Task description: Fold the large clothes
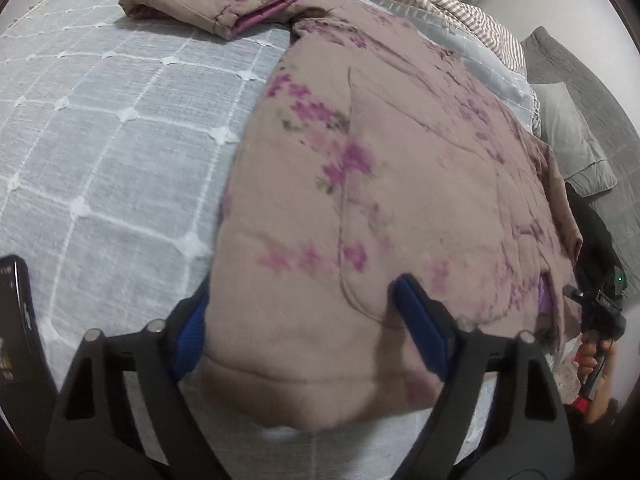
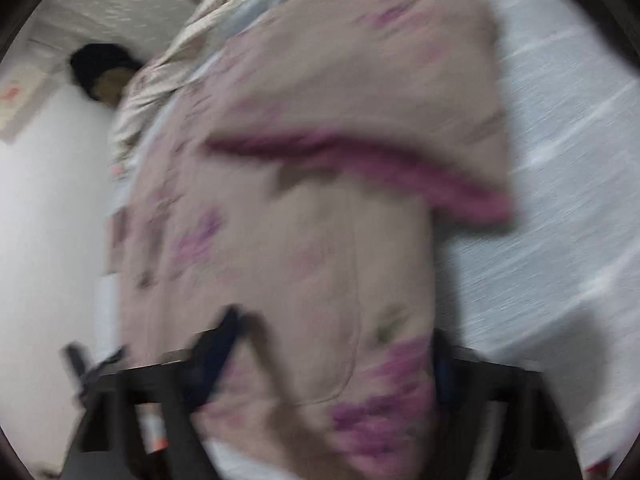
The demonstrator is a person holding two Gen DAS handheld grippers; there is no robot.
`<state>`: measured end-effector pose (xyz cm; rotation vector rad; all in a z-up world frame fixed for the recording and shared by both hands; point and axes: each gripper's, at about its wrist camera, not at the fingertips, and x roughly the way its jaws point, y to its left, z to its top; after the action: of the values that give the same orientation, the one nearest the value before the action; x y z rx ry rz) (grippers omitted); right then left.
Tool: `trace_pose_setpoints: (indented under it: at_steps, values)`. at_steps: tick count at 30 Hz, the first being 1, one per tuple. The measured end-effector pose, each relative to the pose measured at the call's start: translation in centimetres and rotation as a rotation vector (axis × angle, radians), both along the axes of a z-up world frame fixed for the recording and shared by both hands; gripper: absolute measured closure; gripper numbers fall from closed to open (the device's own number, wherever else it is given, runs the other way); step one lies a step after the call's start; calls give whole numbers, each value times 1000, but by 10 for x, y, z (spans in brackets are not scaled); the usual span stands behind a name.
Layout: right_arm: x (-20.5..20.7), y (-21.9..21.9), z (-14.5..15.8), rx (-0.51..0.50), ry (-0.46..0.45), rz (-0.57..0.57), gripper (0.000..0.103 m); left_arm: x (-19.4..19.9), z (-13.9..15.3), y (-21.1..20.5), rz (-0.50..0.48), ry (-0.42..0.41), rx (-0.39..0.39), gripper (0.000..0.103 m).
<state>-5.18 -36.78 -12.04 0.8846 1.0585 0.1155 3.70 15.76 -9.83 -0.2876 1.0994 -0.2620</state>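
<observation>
**A:** Left wrist view has the padded dusty-pink jacket with purple flower print [image 1: 384, 184] spread over the pale blue quilted bedspread [image 1: 100, 152], filling the centre and right of the frame, one sleeve [image 1: 216, 0] doubled over at the upper left. The left tool [image 1: 304, 328] sits at the bottom centre with its blue-padded fingers [image 1: 420, 328] wide apart, straddling the hem; it looks open around the cloth rather than pinching it.

**B:** And the right tool [image 2: 332, 364]?

**A:** Right wrist view is badly smeared. Jacket cloth fills the gap between its fingers at the bottom of the frame, but whether they are clamped on it I cannot tell.

**B:** So how would you handle this fold?

**A:** I'd judge the hem wants gripping through all the padded layers, both corners level, then carrying toward the collar in one even sweep so the thick cloth doesn't bunch.

**B:** Anything hidden?

**A:** The jacket's near edge drops below both frames. At the far right of the left view, the right tool's handle shows, partly cut off. A dark shape at the left edge is unreadable.
</observation>
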Motion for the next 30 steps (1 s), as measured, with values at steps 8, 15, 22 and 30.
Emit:
trace_pose_setpoints:
  at_steps: [8, 15, 22, 30]
  values:
    - [-25, 0, 49, -211, -92, -127, 88, -33, 40, -26, 85, -104, -59, 83]
    - [-51, -36, 97, -304, -138, -229, 88, -74, 83, -32, -41, -169, -95, 83]
    - [-13, -8, 22, -462, 143, -125, 60, -56, 10, -58, -92, -26, 131, 73]
    - [-24, -1, 69, -616, 99, -232, 36, -62, 56, -29, 10, -194, 204, 20]
